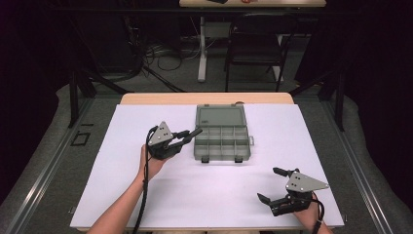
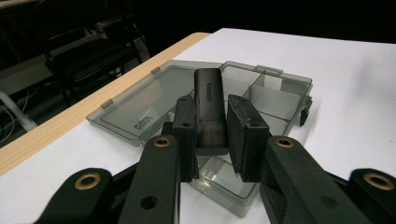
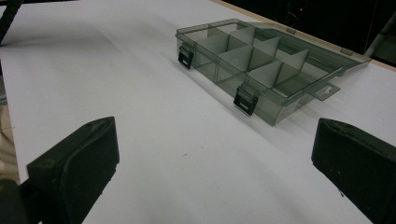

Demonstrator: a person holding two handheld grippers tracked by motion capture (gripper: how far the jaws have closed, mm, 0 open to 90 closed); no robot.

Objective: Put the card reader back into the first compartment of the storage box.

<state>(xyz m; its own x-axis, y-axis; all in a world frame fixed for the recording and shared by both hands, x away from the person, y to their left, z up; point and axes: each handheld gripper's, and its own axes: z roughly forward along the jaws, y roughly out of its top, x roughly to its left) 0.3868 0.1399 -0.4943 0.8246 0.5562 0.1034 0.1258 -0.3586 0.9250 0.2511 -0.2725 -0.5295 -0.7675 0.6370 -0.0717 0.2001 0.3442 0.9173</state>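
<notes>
Black adapter [image 2: 208, 100] being pinched by left gripper [image 2: 212, 133] over open organizer box [image 1: 222, 132]; right gripper [image 1: 272, 185] fingers being held spread above counter [image 1: 204, 195].

The lower end of the black bar [image 2: 209, 108] is hidden between the left tool's [image 2: 211, 140] jaws, and the bar covers part of the organizer box [image 2: 280, 93] behind it. Small print on the box lid [image 2: 140, 112] is too small to read. In the right gripper view, both jaws of the right tool [image 3: 210, 158] are cut off by the picture's bottom and side edges. In the high view, the person's forearms are cut off at the bottom edge, below the box [image 1: 221, 134].
</notes>
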